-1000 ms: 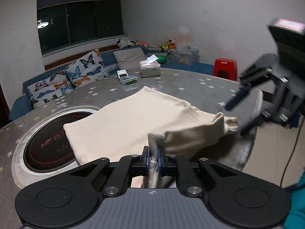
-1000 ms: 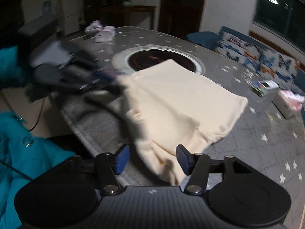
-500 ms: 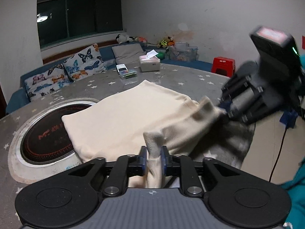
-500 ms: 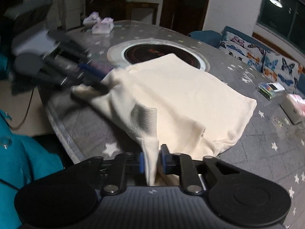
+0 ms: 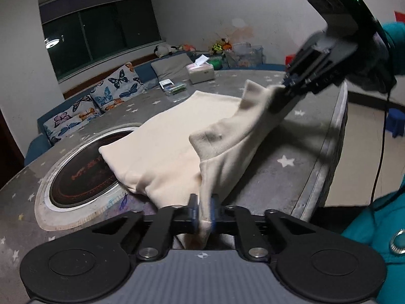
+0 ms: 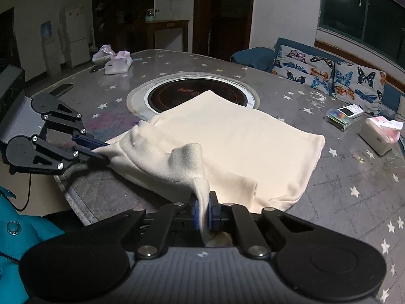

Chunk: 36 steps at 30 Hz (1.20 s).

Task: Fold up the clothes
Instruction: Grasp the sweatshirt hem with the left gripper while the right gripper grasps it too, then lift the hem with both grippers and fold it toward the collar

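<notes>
Nearest in the left wrist view, the left gripper (image 5: pixel 203 209) has its fingers (image 5: pixel 193 207) closing tight on a bunched corner of the cream garment (image 5: pixel 174 131), the cloth pinched between the blue pads and hanging a little below them. In the right wrist view the right gripper (image 6: pixel 202 211) is clamped the same way on another corner of the cream garment (image 6: pixel 243 136), with a narrow fold of fabric standing up between its fingers (image 6: pixel 212 210).

Between the two grips the near edge of the garment is lifted and drawn into a slack ridge just above the bench (image 6: pixel 354 202), close to its near rim. Beyond that ridge the rest of the garment lies flat on the grey star-patterned bench top, its far corner overlapping the round dark hotplate (image 6: pixel 192 93) sunk in the middle of the bench.

Further off, a tissue box (image 6: pixel 379 136) and a small pack of coloured items (image 6: pixel 340 117) sit on the right part of the bench, well apart from the garment, and a pinkish bag (image 6: pixel 117 62) lies on the far left. Behind the bench, butterfly-print cushions (image 6: pixel 329 73) lean on a blue sofa under a dark window (image 6: pixel 364 7).

A teal sleeve (image 5: pixel 379 230) shows at the near right of the left wrist view.
</notes>
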Motion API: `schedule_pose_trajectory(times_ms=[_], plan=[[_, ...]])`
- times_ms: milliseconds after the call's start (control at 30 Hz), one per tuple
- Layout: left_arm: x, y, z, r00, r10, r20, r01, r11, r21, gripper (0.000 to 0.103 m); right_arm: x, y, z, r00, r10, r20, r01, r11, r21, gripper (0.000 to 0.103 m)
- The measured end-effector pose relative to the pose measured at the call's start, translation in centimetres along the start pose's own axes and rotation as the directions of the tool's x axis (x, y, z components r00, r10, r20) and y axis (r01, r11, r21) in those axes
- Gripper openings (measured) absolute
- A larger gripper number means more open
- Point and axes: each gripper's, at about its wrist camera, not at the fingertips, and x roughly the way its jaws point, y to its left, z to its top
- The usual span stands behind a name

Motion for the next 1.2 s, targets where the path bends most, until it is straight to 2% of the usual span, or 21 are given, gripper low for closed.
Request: schedule_pose_trajectory(times_ms=[133, 333, 500, 667, 867, 1133, 1200], plan=[[-1.8, -0.1, 0.6, 0.999, -0.005, 0.035, 0.006, 1.000, -0.019, 0.006, -2.0, 0.6, -0.1, 0.999, -0.005, 0.048, 0.005, 1.000, 0.000, 0.005], [-6.8, -0.6, 2.1, 0.996, -0.028, 0.088, 0.034, 0.997, -0.062, 0.006, -6.8, 2.4, -0.1, 0.994, 0.024, 0.107, -0.021, 0.999, -0.026, 0.005], [-8.2, 0.0, 4.1, 0.991, 0.008, 0.137, 0.003, 0.997, -0.078, 0.006, -8.7, 2.9, 1.3, 0.990, 0.009, 0.144, -0.001, 0.999, -0.051, 0.005], [-4.8, 2.9, 5.6, 0.989, 0.040, 0.140, -0.021, 0.991, -0.133, 0.006, -6.4, 0.2, 3.1, 0.990, -0.011, 0.141, 0.010, 1.000, 0.006, 0.005], [1.4, 6.4, 7.0, 0.995, 0.041, 0.089, -0.027, 0.987, -0.161, 0.006, -1.3, -4.2, 4.9, 0.996, -0.024, 0.089, 0.018, 0.997, 0.074, 0.005], [9.0, 8.8, 6.7, 0.998, 0.059, -0.017, -0.061, 0.980, -0.188, 0.006, 6.5, -8.5, 4.1, 0.999, -0.031, -0.017, 0.033, 0.979, 0.199, 0.005], [9.9, 9.1, 6.5, 0.998, 0.059, -0.036, -0.065, 0.979, -0.195, 0.006, 7.7, -9.1, 3.7, 0.998, -0.047, -0.031, 0.053, 0.972, 0.228, 0.009]])
